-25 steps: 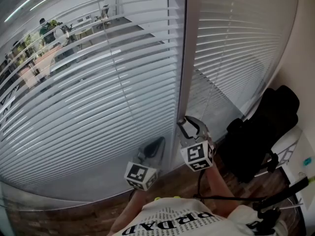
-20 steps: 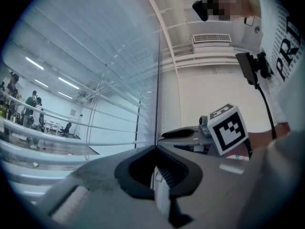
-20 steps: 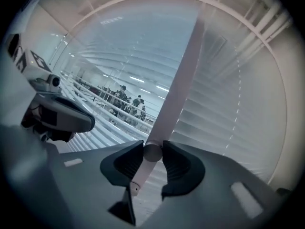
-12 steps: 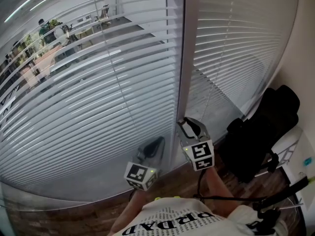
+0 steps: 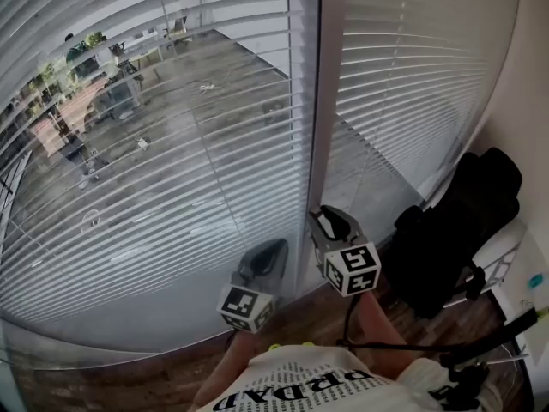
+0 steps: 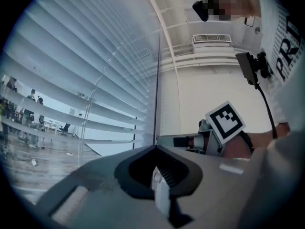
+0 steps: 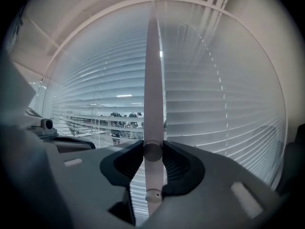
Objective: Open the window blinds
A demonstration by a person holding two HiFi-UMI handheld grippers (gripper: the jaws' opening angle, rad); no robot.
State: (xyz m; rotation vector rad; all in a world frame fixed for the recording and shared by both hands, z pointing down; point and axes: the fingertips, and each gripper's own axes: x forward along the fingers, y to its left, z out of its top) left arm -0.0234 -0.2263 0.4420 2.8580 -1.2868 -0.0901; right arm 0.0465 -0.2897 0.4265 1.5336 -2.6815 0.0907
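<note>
So the right gripper point(image 5: 333, 223) is clamped on the tilt wand point(image 7: 153, 80), which runs dead centre up the right gripper view, right by the frame post point(image 5: 319, 101). Its jaws have just been nipping in a touch w/ the wand between them. The left gripper point(image 5: 264, 256), bottom centre of the head view, is closed on nothing, just parked. The blinds point(image 5: 163, 178) fill the upper left and middle of the head view, and the slats there are turned flat enough that you see the office thru them. The right panel point(image 5: 412, 75) looks more closed imo. Tip for this step: twist the wand about its own axis, don't yank it sideways, grip firm so it doesn't slip in the pads, and stop once the slats go edge-on. Containers: only a black bag point(image 5: 455, 230) at the right edge, can't see what's in it.
</note>
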